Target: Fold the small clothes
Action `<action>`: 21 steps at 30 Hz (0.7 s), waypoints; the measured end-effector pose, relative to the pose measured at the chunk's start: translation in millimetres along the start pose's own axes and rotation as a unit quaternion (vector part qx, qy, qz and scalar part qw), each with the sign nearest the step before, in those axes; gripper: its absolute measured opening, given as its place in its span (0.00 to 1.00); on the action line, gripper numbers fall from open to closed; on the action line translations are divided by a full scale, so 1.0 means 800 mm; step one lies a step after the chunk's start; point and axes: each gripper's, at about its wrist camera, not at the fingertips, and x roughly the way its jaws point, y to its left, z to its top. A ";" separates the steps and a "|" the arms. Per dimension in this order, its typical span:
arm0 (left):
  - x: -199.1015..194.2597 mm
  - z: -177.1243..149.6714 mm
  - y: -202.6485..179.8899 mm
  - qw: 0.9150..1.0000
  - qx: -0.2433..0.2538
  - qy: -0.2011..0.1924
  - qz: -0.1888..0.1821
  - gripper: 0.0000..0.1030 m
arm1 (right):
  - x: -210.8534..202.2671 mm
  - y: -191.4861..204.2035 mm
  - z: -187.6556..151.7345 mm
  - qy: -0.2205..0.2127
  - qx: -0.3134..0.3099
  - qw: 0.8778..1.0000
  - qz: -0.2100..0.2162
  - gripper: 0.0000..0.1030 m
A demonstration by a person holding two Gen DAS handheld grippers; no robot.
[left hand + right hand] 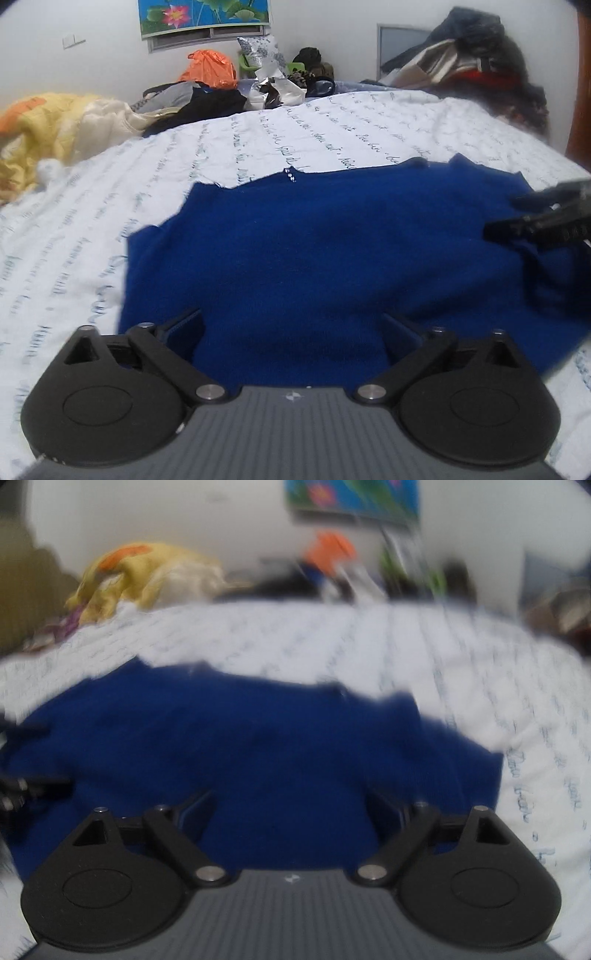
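A blue garment lies spread flat on the bed, over a white sheet with lines of script. The left claw hangs above the garment's near edge, jaws wide apart, nothing between them. The right claw stands just as wide over the same cloth, empty; its view is blurred. Piled clothes and a yellow blanket sit along the bed's far side.

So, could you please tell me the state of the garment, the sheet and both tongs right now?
Blue garment: lying spread on the bed, partly folded, held by neither tongs.
Bed sheet: spread out, fairly smooth.
Left tongs: open, empty.
Right tongs: open, empty.
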 end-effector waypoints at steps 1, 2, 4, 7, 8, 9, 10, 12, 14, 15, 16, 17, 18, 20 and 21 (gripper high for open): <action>-0.012 -0.001 -0.001 1.000 -0.002 -0.005 -0.010 0.96 | -0.007 0.005 0.006 0.009 0.003 1.000 -0.016 0.88; -0.019 -0.004 0.001 1.000 -0.008 -0.007 -0.027 1.00 | -0.018 0.011 0.007 0.002 0.004 1.000 -0.014 0.88; -0.013 -0.018 -0.001 0.999 -0.019 0.023 -0.039 1.00 | -0.033 0.021 -0.004 -0.010 -0.004 1.000 0.019 0.88; -0.014 -0.037 0.002 0.999 -0.032 0.009 -0.028 1.00 | -0.021 0.028 -0.040 -0.015 -0.051 0.999 0.011 0.92; -0.019 -0.034 0.004 0.999 -0.041 0.019 -0.024 0.95 | -0.026 0.026 -0.039 -0.013 -0.042 0.999 0.013 0.92; -0.028 -0.033 0.006 0.998 -0.050 0.017 -0.027 0.93 | -0.031 0.026 -0.032 0.006 -0.027 1.000 0.008 0.92; -0.036 -0.033 0.008 0.998 -0.055 0.009 -0.033 0.96 | -0.039 0.028 -0.025 0.018 -0.015 1.000 0.002 0.93; -0.039 -0.040 0.008 0.998 -0.051 0.015 -0.028 1.00 | -0.063 0.033 -0.022 -0.003 -0.005 1.000 0.017 0.93; -0.033 -0.054 0.008 0.999 -0.042 0.018 -0.018 1.00 | -0.067 0.040 -0.037 0.001 -0.017 0.999 0.043 0.93; -0.034 -0.055 0.008 0.999 -0.044 0.019 -0.019 1.00 | -0.054 0.042 -0.047 0.036 -0.027 0.998 0.037 0.94; -0.036 -0.052 0.009 0.998 -0.052 0.027 -0.023 0.97 | -0.056 0.046 -0.061 0.011 -0.059 0.998 0.026 0.95; -0.041 -0.050 0.011 0.997 -0.060 0.028 -0.026 0.91 | -0.060 0.046 -0.065 0.011 -0.065 0.997 0.026 0.96; -0.049 -0.048 0.012 0.997 -0.065 0.021 -0.031 0.90 | -0.065 0.042 -0.062 0.024 -0.043 0.998 0.026 0.96; -0.063 -0.047 0.013 0.997 -0.065 -0.001 -0.045 0.94 | -0.082 0.044 -0.054 0.027 -0.025 0.999 0.017 0.96; -0.063 -0.047 0.011 0.997 -0.062 -0.007 -0.047 0.95 | -0.092 0.048 -0.054 0.012 -0.026 0.999 0.022 0.96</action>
